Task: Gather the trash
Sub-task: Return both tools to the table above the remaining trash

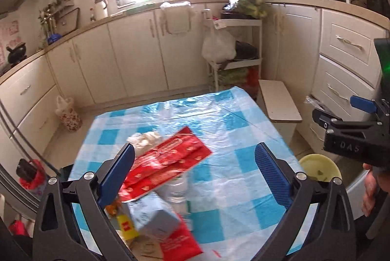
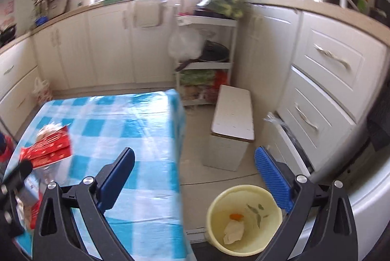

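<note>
A crumpled white tissue already lies in the pale yellow plastic bucket, yet red wrappers remain on the checked table, both grippers' fingers spread empty.

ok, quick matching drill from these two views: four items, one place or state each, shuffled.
Items:
1. crumpled paper
2. red packet
3. white stool
4. left gripper

Places/states:
A. on the checked tablecloth
B. inside the yellow bucket
C. open, nothing between its fingers
D. on the floor beside the table

Pairs: 1-B, 2-A, 3-D, 4-C
</note>
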`<state>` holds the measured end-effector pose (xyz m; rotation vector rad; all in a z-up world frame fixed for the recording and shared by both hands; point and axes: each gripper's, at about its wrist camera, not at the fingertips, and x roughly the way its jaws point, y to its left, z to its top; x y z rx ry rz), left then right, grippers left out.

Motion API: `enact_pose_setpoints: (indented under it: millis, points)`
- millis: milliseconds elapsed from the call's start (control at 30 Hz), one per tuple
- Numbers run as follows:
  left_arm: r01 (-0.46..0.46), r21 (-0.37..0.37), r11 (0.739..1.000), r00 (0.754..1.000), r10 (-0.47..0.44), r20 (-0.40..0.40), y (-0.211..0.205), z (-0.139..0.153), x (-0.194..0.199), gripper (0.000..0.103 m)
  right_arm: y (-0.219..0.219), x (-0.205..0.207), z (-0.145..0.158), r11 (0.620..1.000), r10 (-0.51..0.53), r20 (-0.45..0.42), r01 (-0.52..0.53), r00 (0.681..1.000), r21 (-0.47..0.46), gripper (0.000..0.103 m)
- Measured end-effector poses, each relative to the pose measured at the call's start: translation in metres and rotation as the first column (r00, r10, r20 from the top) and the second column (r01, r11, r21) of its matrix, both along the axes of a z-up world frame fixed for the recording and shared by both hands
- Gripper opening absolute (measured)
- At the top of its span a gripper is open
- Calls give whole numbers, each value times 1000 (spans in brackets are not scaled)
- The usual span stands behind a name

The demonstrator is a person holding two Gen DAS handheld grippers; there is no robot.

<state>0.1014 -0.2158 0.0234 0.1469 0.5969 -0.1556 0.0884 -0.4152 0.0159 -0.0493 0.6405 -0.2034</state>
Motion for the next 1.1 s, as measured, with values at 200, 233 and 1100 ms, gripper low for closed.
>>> enact_pose_setpoints:
  millis: [200, 233, 1100]
  points:
    - [-83, 22, 996, 996, 82, 23, 66, 0, 12, 95, 56, 9, -4, 990, 128, -34, -130, 991, -51, 95]
    - [-96, 19, 995, 995, 95, 22, 76, -3, 12, 95, 65, 10, -5, 987, 149, -46, -151, 988, -54, 95]
    - [-194, -91, 977, 977, 184, -109, 136, -50, 37, 95, 136, 24, -23, 942, 310, -155, -325, 938, -83, 95]
